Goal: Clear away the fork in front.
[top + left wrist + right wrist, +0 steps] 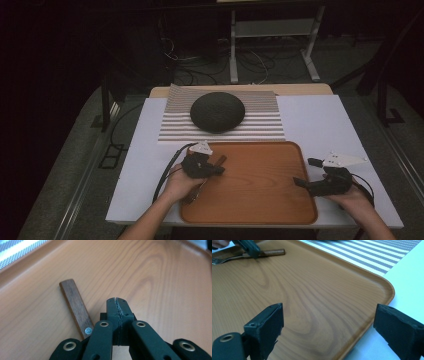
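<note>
Left gripper (117, 301) closed, fork (227, 258) tines beyond

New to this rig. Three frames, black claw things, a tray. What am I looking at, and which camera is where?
No robot here: a person holds a hand-held two-jaw gripper in each hand. The high view looks down from above the person's side of the table; the other two cameras ride on the grippers and look along their black jaws.

On the white table lie a wooden tray, a striped placemat behind it, and a dark round bowl-like thing on the mat.

The left gripper is over the tray's left part, jaws pressed together, nothing visibly between them. Just beside it lies a fork with a wooden handle. The right gripper sits at the tray's right edge, jaws wide open, holding nothing.
</note>
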A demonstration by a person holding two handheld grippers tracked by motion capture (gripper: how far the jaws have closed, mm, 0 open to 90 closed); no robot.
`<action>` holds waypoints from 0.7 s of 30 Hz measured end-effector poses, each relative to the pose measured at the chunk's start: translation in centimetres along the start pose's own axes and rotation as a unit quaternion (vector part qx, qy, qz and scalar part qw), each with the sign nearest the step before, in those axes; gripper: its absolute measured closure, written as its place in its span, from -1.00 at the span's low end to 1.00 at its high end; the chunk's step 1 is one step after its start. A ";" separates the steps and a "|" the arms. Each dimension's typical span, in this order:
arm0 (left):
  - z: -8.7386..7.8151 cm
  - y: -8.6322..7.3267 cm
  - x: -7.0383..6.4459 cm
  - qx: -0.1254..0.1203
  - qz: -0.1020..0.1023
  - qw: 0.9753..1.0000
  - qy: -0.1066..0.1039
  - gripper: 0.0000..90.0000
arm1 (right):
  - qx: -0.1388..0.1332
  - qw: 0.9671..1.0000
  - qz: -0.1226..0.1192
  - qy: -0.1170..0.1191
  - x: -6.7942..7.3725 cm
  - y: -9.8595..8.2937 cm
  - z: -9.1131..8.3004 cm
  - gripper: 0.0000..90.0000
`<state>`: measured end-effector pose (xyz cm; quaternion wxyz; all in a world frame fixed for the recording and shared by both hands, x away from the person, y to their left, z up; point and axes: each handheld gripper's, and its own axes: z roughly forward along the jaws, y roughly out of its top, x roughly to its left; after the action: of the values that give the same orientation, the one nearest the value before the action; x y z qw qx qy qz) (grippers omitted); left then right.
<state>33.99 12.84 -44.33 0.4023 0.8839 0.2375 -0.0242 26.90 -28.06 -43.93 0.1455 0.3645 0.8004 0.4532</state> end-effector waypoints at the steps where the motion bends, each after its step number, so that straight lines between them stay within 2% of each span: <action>1: 0.0 -0.1 0.2 0.008 0.000 1.000 0.010 0.99 | 0.001 1.000 0.000 0.000 0.0 0.0 0.0 -0.79; 3: 0.0 -0.2 0.4 0.008 -0.001 1.000 0.012 0.99 | 0.001 1.000 -0.001 0.001 0.1 0.0 0.0 -0.79; 7: -0.7 -0.5 1.0 0.007 -0.005 1.000 0.030 0.99 | 0.002 1.000 -0.001 0.000 0.2 0.1 0.0 -0.79; 11: -1.8 -1.3 2.2 0.000 -0.025 0.999 0.043 0.98 | 0.003 1.000 -0.005 0.000 0.3 0.2 0.1 -0.79; 21: -3.3 -2.2 3.2 -0.001 -0.039 0.997 0.063 0.98 | 0.004 1.000 -0.007 0.001 0.4 0.2 0.2 -0.78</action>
<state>35.34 17.75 -44.41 0.3858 0.8735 0.2965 0.0161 26.90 -27.58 -43.83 0.1463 0.3585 0.8051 0.4493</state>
